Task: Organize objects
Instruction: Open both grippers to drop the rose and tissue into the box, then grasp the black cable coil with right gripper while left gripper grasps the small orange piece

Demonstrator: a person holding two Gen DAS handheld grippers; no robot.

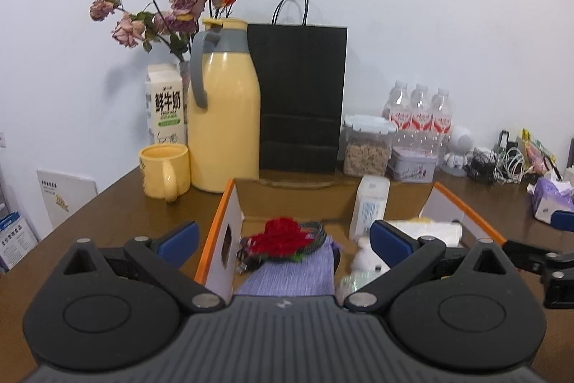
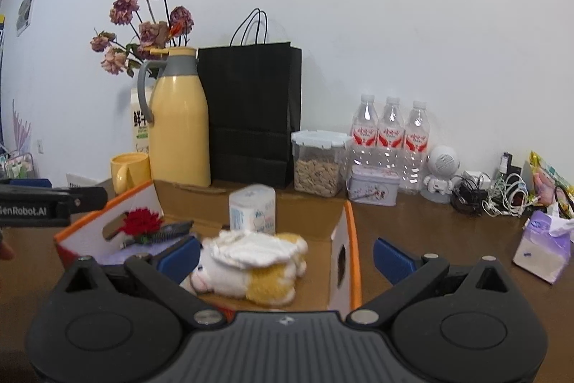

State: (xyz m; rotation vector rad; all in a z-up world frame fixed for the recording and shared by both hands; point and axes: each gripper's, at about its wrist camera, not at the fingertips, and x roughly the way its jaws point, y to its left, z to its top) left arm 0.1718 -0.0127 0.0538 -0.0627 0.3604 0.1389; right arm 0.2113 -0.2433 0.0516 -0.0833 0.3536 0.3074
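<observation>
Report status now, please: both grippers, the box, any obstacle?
Left gripper open, empty. Right gripper open, empty. Cardboard box holds plush toy, red flower, tissue pack. Nothing in the way.

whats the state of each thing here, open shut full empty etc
left hand-held gripper: open, holding nothing
right hand-held gripper: open, holding nothing
cardboard box: flaps open, things inside
plush toy: lying in the box
clear container: lid on, part full
yellow jug: upright, lid on
black bag: upright

Both hand-held grippers, left [image 1: 283, 236] and right [image 2: 285, 255], gape empty.
</observation>
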